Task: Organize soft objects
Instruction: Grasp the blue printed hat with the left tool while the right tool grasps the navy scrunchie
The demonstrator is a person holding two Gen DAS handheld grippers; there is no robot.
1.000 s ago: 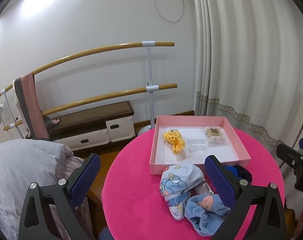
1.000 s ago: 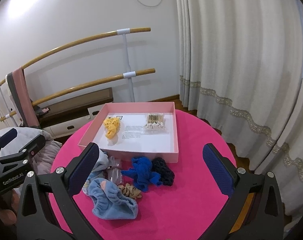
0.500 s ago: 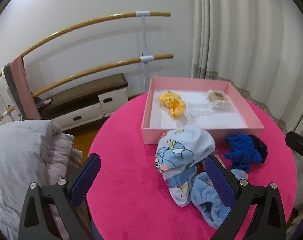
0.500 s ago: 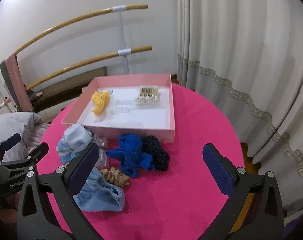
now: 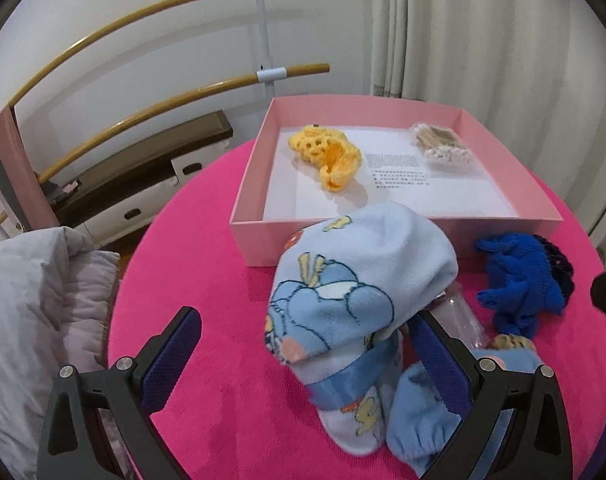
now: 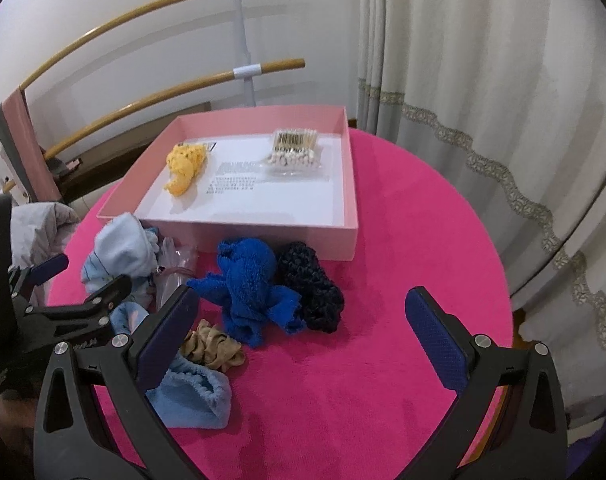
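**A:** So which one's going for the printed baby hat (image 5: 355,292)?

**B:** I'd guess the left gripper (image 5: 307,356). Its fingers are spread wide with nothing between them, and the hat sits right ahead, a bit toward the right finger (image 5: 439,360). It's standing up in a heap against the pink box (image 5: 255,248), long axis running from the cuff nearest the camera up and away to the crown by the box wall.

**A:** And the right gripper (image 6: 303,344)?

**B:** Also wide open and empty. It's nearer the blue knit thing (image 6: 255,280) and the dark crochet piece (image 6: 311,284), which touch each other just in front of the box. A tan scrunchie (image 6: 211,348) lies by its left finger.

**A:** Surface?

**B:** Round counter (image 6: 403,240) in hot pink fabric. Yellow crochet piece (image 5: 327,152) is in the box. Behind are curtains (image 6: 463,60) and wooden barre rails (image 5: 163,92).
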